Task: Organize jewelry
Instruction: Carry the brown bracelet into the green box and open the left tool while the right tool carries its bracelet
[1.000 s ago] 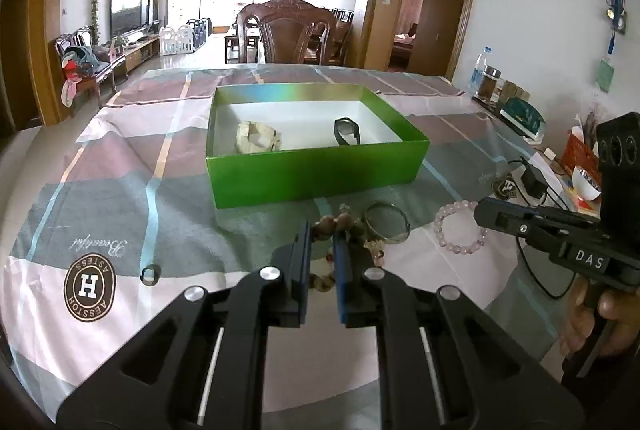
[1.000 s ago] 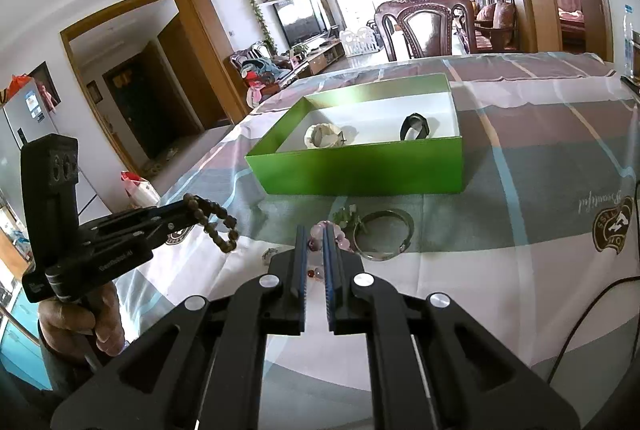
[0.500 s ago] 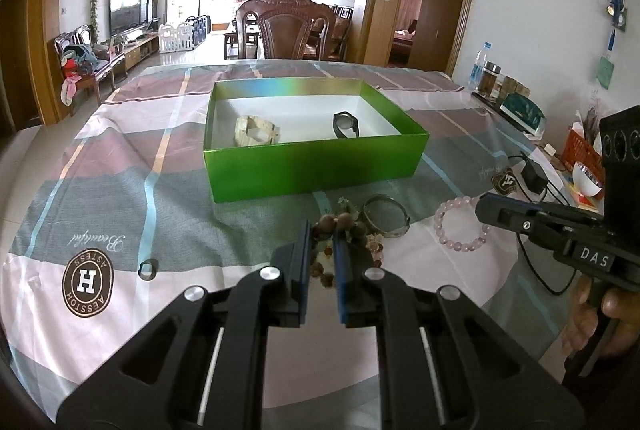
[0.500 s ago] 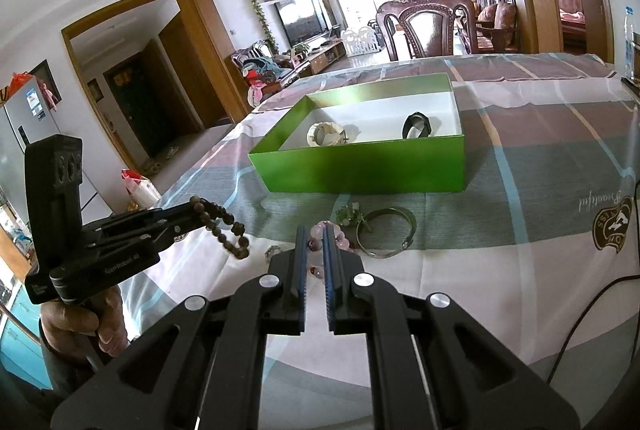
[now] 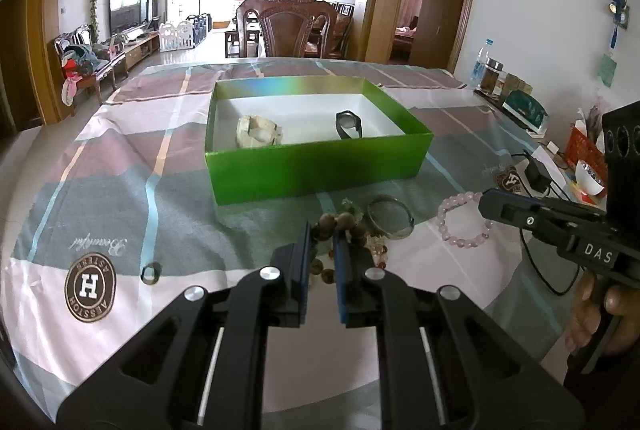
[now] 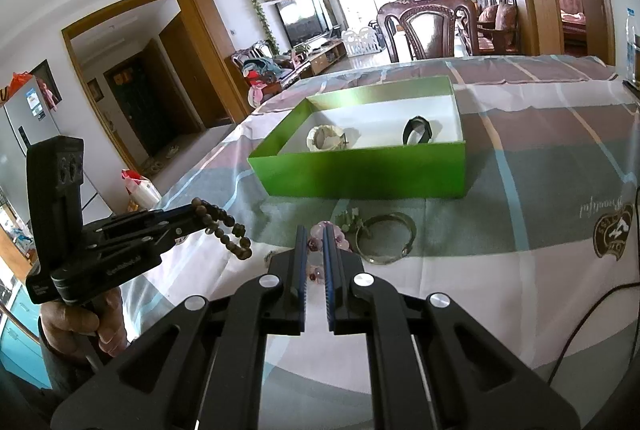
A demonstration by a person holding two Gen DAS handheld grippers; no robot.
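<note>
**Over the checked table: beads lifted, box waiting**

Nearest the left wrist camera, the left gripper (image 5: pixel 322 235) has its fingers pressed nearly together on a strand of brown wooden beads (image 5: pixel 340 224). The right wrist view shows that strand (image 6: pixel 224 228) hanging in a loop from the gripper's tip, clear of the table (image 5: pixel 120 190), with a hand (image 6: pixel 86 326) wrapped round the handle below.

The right gripper (image 6: pixel 316 234) is likewise pressed almost closed. Pink beads show just past its tips, but whether it pinches them cannot be told. In the left view its tip (image 5: pixel 490 204) sits right at the edge of the pink bead bracelet (image 5: pixel 464 220), which lies on the cloth.

Just beyond, a silver bangle (image 5: pixel 390 216) lies flat between the two grippers' reach, with a small greenish trinket (image 5: pixel 350 206) beside it. A small dark ring (image 5: pixel 149 274) lies apart, off to the left near the round logo on the cloth (image 5: pixel 90 286).

Farther back stands the open green box (image 5: pixel 316 170). Inside it on the white floor are a cream chunky bracelet (image 5: pixel 258 132) at the left and a black band (image 5: pixel 349 124) at the right, well apart.

Behind the table stands a carved wooden chair (image 5: pixel 292 26).
</note>
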